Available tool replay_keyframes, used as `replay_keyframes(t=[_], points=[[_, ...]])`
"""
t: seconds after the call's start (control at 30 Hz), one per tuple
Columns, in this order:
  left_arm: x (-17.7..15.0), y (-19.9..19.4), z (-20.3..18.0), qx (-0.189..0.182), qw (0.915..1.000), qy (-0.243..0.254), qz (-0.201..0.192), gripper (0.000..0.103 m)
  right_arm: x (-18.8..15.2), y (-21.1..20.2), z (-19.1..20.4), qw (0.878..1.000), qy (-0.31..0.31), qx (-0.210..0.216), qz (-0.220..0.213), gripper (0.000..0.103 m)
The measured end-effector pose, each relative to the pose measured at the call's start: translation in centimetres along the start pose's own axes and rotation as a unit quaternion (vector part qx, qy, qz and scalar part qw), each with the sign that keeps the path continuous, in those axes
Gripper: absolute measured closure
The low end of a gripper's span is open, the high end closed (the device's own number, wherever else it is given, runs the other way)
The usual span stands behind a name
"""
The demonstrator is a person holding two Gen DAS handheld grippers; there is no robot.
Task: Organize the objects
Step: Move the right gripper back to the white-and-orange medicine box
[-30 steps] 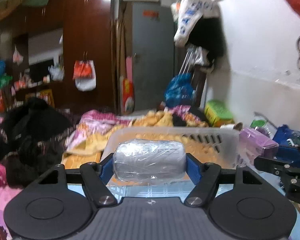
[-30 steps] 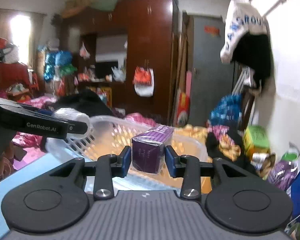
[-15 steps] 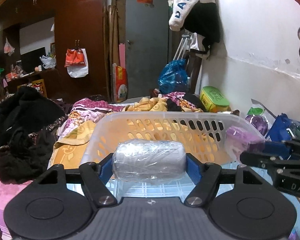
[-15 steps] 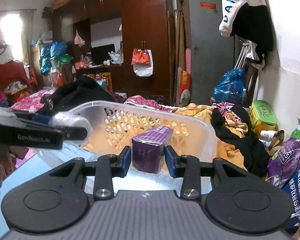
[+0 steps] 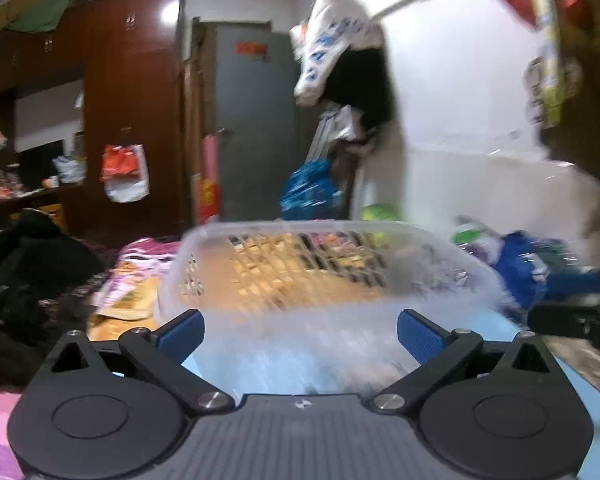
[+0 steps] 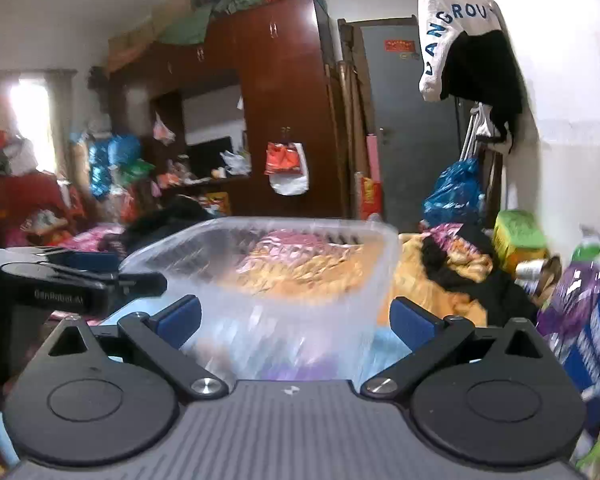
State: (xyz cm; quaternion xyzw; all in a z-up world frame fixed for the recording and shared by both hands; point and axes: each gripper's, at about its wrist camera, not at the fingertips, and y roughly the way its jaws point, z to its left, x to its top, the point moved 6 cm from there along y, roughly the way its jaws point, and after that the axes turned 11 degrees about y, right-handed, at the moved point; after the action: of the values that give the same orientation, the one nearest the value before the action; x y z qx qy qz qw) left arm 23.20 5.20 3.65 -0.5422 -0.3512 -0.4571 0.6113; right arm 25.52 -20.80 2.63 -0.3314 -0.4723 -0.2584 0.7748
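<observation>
One translucent plastic basket [image 5: 332, 264], oblong with rounded corners and rows of slots cut through its walls, sits straight ahead of both grippers, its rim and near wall smeared by motion blur in each wrist view. Through the near wall the right wrist view shows a dim purple patch [image 6: 288, 372] low inside the basket, too blurred to say what it is; the left wrist view shows only a pale grey smear there. The left gripper [image 5: 300, 334] has just been opening and its jaws now stand wide apart, the ribbed blue pads [image 5: 182, 336] bare, with only the basket's near wall seen between them. The right gripper [image 6: 296, 322] has likewise just been opening, its flat blue pads [image 6: 180, 320] spread wide and gripping nothing. Both grippers are matte black linkages with round pivot discs on a ridged grey body. The basket rests on a smooth light-blue surface [image 5: 580, 376]. Beyond it lie crumpled orange and pink patterned cloths [image 6: 300, 264] and a heap of soft black clothing [image 5: 28, 264]. Farther back stand a glossy dark-red wooden wardrobe [image 6: 284, 92], a flat grey door [image 5: 256, 120] and a white lettered garment [image 6: 448, 28] hanging on the pale wall beside a crinkled blue plastic bag [image 6: 456, 192].
</observation>
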Motion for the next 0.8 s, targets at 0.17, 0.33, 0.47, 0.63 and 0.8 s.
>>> replay_keyframes(t=[0.17, 0.33, 0.47, 0.63, 0.8], points=[[-5.5, -5.4, -1.8, -0.025, 0.9991, 0.009, -0.034, 0.000, -6.0, -4.4, 2.2, 0.999, -0.003, 0.049, -0.020, 0.000], [-8.5, -6.7, -1.4, -0.022, 0.9986, 0.043, -0.019, 0.000, -9.0, -2.8, 6.7, 0.995, -0.057, 0.078, -0.008, 0.000], [-10.7, -6.1, 0.7, -0.052, 0.9984, 0.020, 0.000, 0.003, -9.7, 0.1, 7.7, 0.995, -0.057, 0.086, 0.015, 0.000], [-12.2, -4.9, 1.7, -0.100, 0.9945, -0.024, 0.024, 0.010, -10.1, 2.7, 7.8, 0.993, -0.048, 0.094, 0.048, 0.014], [-13.0, -4.3, 0.7, -0.131, 0.9903, -0.027, 0.036, 0.019, -10.2, 2.7, 8.3, 0.992, -0.060, 0.097, 0.047, 0.025]])
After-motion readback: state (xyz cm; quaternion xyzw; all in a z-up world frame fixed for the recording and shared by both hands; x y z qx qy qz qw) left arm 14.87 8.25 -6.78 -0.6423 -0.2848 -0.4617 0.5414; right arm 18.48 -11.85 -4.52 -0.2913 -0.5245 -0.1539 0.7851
